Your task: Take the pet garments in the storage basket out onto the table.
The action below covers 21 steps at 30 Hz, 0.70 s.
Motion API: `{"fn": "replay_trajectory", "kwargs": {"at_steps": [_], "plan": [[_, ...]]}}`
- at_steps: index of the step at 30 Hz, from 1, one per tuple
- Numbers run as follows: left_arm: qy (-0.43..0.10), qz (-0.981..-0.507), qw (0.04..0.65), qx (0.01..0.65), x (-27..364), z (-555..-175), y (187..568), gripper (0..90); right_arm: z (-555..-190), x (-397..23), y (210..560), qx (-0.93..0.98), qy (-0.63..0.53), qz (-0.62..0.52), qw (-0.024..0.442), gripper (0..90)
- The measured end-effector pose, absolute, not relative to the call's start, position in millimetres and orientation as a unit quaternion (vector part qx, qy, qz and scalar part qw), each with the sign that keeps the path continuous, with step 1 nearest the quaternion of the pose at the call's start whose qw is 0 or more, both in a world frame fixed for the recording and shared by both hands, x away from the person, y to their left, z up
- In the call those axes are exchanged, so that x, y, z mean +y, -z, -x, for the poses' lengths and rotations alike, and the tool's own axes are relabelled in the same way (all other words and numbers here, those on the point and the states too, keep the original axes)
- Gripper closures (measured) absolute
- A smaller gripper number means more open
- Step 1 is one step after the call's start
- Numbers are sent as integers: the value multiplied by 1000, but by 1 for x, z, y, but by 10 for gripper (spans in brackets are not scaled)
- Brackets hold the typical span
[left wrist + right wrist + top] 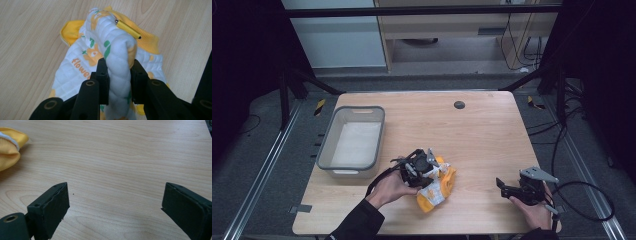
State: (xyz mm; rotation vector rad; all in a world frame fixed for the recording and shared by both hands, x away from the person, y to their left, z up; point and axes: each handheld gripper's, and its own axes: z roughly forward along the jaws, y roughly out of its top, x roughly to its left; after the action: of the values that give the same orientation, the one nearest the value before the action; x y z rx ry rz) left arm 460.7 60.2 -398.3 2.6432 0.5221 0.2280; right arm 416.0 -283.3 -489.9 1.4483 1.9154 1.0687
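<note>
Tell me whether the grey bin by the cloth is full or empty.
Empty. The high view shows the grey bin with a bare pale bottom, and the yellow and white cloth lies outside it on the table.

In the high view, the left tongs (pixel 428 165) cover the middle of the garment (pixel 439 190), so the pinch itself is hidden there. Print on the garment (pixel 82 67) reads "flowe", the rest cut off by a black jaw in the left gripper view. A yellow ribbed rod (pixel 128 29) lies on the fold; what it is cannot be told. The garment (pixel 10 147) runs off the left edge of the right gripper view. Both sleeves are cut by the bottom edge.
</note>
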Motion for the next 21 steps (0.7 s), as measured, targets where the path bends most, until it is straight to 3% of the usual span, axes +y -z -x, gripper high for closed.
{"fn": "replay_trajectory", "kwargs": {"at_steps": [12, 21], "plan": [[-72, -956, 212, 190, 58, -461, 413, 699, -416, -283, 490, 706, -392, -531, 255, 73], [-72, -955, 214, 192, 61, -461, 419, 606, -416, -283, 491, 707, -392, -531, 253, 67]]}}
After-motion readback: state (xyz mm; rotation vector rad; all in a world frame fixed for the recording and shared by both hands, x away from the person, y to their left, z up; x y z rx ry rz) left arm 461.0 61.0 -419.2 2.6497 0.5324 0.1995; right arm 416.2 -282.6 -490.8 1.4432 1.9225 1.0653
